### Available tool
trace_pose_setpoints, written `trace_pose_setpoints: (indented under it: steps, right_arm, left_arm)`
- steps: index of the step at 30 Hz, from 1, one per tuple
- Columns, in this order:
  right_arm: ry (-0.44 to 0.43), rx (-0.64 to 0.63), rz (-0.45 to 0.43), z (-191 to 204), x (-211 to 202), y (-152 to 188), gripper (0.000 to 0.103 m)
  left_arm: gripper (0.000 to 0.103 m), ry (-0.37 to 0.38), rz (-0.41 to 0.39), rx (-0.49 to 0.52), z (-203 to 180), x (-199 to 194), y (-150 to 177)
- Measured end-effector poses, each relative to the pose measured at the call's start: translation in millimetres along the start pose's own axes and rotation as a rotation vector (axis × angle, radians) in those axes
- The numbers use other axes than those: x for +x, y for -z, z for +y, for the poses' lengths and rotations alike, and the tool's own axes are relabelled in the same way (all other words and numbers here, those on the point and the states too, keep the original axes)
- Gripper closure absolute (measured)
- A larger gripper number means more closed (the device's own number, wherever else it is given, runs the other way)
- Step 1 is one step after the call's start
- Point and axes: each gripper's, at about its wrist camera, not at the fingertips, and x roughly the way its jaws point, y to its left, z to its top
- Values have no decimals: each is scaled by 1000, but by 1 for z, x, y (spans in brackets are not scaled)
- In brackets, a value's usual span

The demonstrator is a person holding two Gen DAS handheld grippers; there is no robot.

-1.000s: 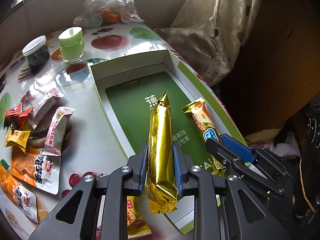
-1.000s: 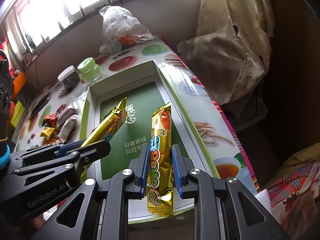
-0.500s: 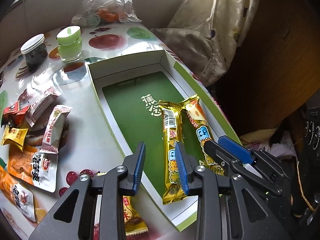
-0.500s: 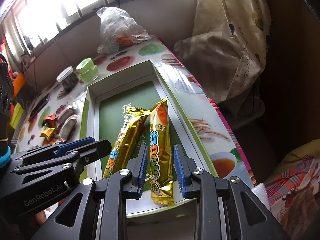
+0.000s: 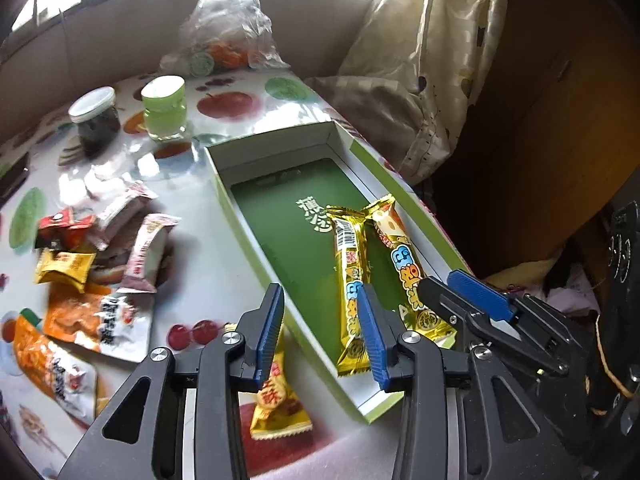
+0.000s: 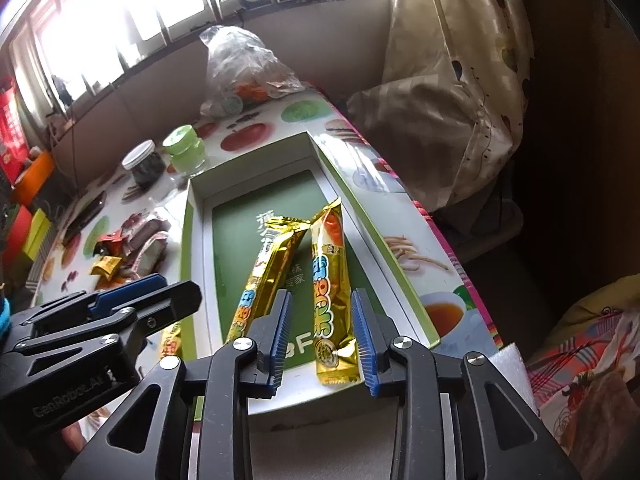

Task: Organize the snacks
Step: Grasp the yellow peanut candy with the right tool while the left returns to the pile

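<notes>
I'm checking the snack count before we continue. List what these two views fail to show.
- Small yellow packet, left wrist view: top hidden behind the left tool.
- Box, right wrist view: near end hidden by the right tool.
- Snack pile, right wrist view: too small to count; the left tool covers its near part.
- Clear bag: contents blurred.

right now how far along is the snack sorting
Done: two gold bars lie side by side in the green box. In hand: nothing; the left gripper and right gripper are opening, empty. Left: the packet pile on the table and one packet by the box.
</notes>
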Motion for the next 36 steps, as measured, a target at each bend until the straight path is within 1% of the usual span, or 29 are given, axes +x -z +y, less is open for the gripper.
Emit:
trace_pose_setpoints:
  steps: [3,7,12,16,20,27,36]
  right_arm:
    - [-3,0,-22,4,-10,3,70]
    - [-20,-5,-40,13,-19,8,69]
    - [-40,-28,-55,30,-28,15,67]
    - [-64,-41,-61,41,-33,20,65]
    - [-86,-57,-61,53,-35,25,62]
    - [-135,-83,-42,74,-31,36,55]
    - [-161,-157,21,106,-13,48,54]
  left_arm:
    - [63,-15,-20,6,3,-11,5]
    - [63,-54,-48,3,11,-25,14]
    - [63,-79,-58,-14,26,-37,24]
    - [62,-113,-70,-35,40,-46,33]
    - [62,-126,-73,-56,54,-51,42]
    - [62,-141,-62,-133,84,-57,56]
    - [62,-202,-51,-254,136,-64,79]
